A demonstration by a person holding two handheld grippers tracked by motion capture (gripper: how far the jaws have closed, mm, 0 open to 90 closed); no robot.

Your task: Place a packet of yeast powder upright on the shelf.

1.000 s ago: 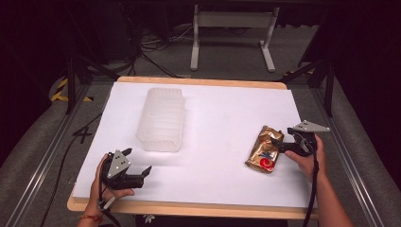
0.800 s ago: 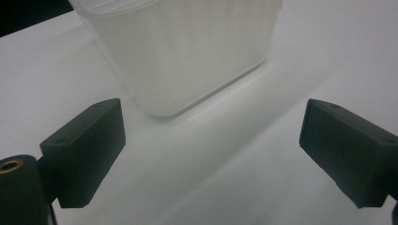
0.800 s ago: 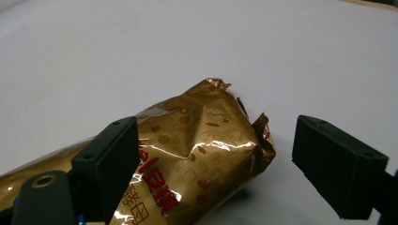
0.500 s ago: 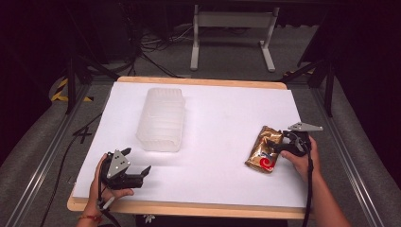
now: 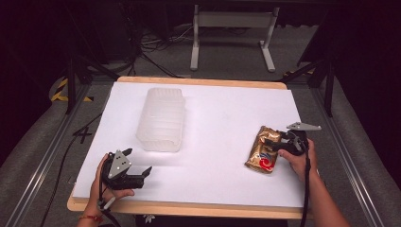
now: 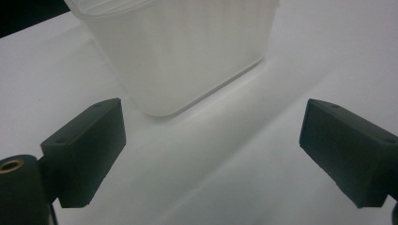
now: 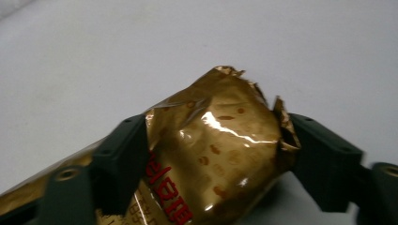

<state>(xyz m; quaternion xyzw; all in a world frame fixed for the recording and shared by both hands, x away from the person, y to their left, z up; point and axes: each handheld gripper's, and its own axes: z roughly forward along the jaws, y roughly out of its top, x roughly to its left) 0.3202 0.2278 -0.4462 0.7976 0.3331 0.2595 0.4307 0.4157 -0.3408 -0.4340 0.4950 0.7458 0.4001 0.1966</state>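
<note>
My right gripper (image 7: 211,154) has its jaws pressed on both sides of the gold foil snack packet (image 7: 211,145), which lies flat on the white table (image 5: 227,118), well right of the translucent plastic container (image 5: 161,118). My left gripper (image 6: 211,154) hangs spread, unloaded, just before that container.

High view looks forward and down over the whole white table (image 5: 222,123) from the person's side; left gripper view sits low and close facing the plastic container (image 6: 187,51), right gripper view tight on the gold packet (image 7: 216,154), both also in the high view.
</note>
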